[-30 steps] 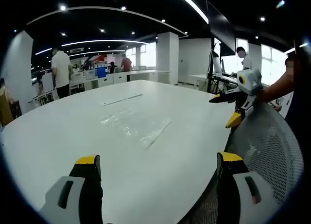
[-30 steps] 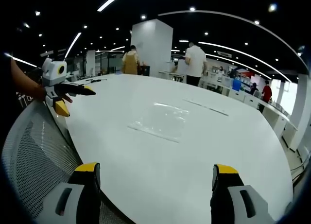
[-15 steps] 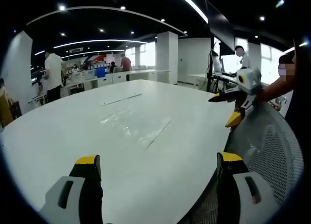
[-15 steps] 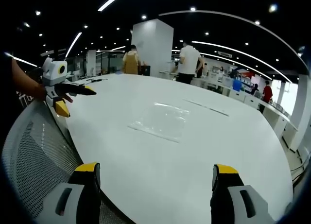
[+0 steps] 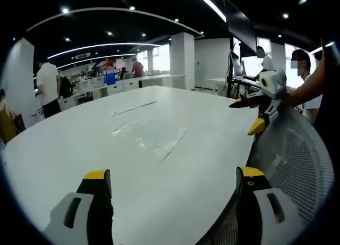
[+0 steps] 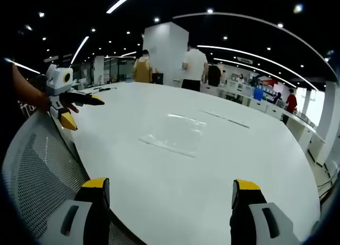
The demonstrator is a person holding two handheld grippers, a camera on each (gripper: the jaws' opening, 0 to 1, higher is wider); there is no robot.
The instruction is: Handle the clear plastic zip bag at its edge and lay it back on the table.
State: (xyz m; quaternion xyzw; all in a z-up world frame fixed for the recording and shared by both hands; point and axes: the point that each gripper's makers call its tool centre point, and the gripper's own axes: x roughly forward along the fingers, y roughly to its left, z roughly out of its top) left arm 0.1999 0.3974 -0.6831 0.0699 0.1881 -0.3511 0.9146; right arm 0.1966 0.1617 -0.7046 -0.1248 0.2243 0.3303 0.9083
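Yellow-tipped jaws, left gripper (image 5: 170, 184): spread wide apart, holding nothing, raised above the near rim of the white table (image 5: 79, 144). Seen again in the right gripper view at far left (image 6: 79, 109), jaws apart, empty, beside the table's edge.

Right gripper (image 6: 170, 189): jaws likewise wide apart, empty, poised over the near table edge. Also visible in the left gripper view at right (image 5: 249, 116), jaws parted, held by a hand (image 5: 291, 99) above the table rim.

Clear plastic zip bag (image 5: 151, 136): lying flat near the middle of the table, touched by neither gripper; in the right gripper view (image 6: 175, 134) it lies well beyond the jaws, one long edge facing them.

Grey mesh chair back (image 5: 297, 160): just beside the table edge, close under both grippers; also at lower left of the right gripper view (image 6: 37, 170).

Table surface: bare white all round the bag.

Background: white pillar (image 6: 166, 53), desks, standing people (image 6: 194, 69).
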